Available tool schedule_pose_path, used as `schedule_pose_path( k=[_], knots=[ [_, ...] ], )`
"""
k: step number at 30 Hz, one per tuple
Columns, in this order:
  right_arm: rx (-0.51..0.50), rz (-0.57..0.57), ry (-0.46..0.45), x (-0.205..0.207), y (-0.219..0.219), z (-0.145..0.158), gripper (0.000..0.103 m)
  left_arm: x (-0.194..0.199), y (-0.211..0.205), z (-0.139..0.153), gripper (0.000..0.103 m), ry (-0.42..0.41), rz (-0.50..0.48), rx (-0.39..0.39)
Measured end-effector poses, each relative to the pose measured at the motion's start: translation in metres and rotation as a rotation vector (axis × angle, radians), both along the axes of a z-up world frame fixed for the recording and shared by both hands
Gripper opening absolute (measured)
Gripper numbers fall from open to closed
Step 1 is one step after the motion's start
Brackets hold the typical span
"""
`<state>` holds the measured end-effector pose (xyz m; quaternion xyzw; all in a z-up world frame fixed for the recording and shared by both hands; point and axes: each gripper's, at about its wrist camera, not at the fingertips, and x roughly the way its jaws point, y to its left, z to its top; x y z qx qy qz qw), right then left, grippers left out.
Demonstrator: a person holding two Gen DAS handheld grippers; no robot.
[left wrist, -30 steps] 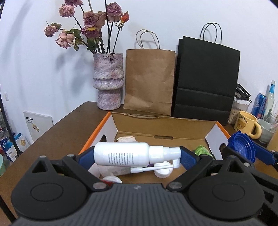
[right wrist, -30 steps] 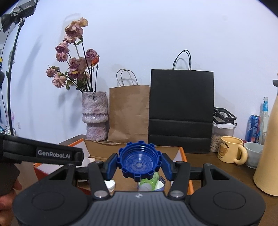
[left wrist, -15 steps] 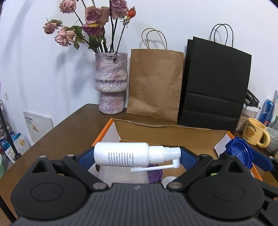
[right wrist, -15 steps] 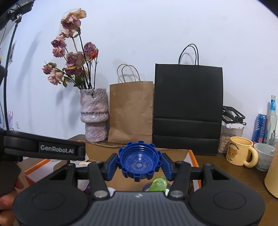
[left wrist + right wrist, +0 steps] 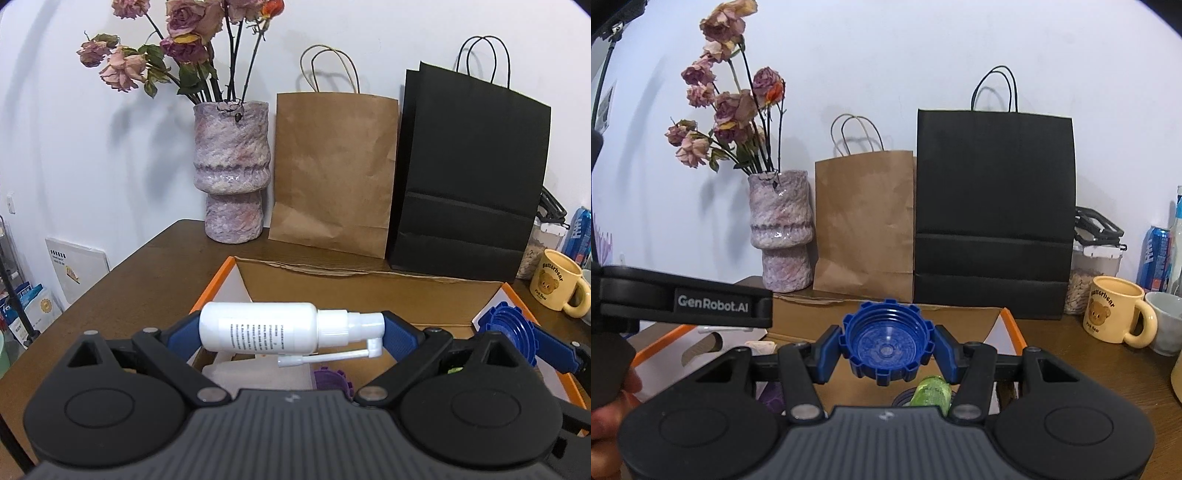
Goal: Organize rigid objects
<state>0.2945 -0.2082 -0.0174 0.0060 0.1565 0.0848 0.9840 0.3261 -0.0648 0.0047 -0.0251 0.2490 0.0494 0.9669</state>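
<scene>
My left gripper point(image 5: 286, 332) is shut on a white spray bottle point(image 5: 258, 331), held sideways above the near left part of an open cardboard box point(image 5: 369, 291) with orange edges. My right gripper point(image 5: 886, 349) is shut on a blue ridged cap point(image 5: 886, 345), open side facing the camera, above the box's point(image 5: 886, 312) right part. The cap also shows at the right of the left wrist view point(image 5: 511, 338). Inside the box lie a purple ridged cap point(image 5: 330, 380), a white flat item point(image 5: 255, 374) and a green bottle point(image 5: 932, 393).
A stone vase of dried roses point(image 5: 232, 173), a brown paper bag point(image 5: 332, 173) and a black paper bag point(image 5: 465, 177) stand behind the box against the wall. A yellow bear mug point(image 5: 1115, 314), a white cup point(image 5: 1167, 321), a jar and cans stand at the right.
Both grippers have risen and tilted up with their objects still held. The box now sits lower in both views and less of its inside shows.
</scene>
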Motion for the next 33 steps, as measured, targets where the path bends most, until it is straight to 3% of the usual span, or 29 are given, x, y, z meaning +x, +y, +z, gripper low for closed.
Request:
schedule_pose_path(
  k=[11, 12, 15, 33],
  knots=[
    [0.003, -0.015, 0.037, 0.01, -0.007, -0.003, 0.053, 0.007, -0.002, -0.004, 0.101, 0.017, -0.028, 0.012],
    [0.005, -0.017, 0.043, 0.01, -0.007, -0.003, 0.058, 0.007, -0.001, -0.004, 0.102, 0.016, -0.028, 0.011],
    [0.008, -0.046, 0.031, 0.007, -0.009, -0.003, 0.103, 0.006, 0.0, -0.001, 0.103, 0.004, -0.025, 0.009],
    [-0.001, -0.052, 0.027, 0.007, -0.01, -0.004, 0.103, 0.006, 0.001, -0.002, 0.103, 0.017, -0.02, 0.009]
  ],
)
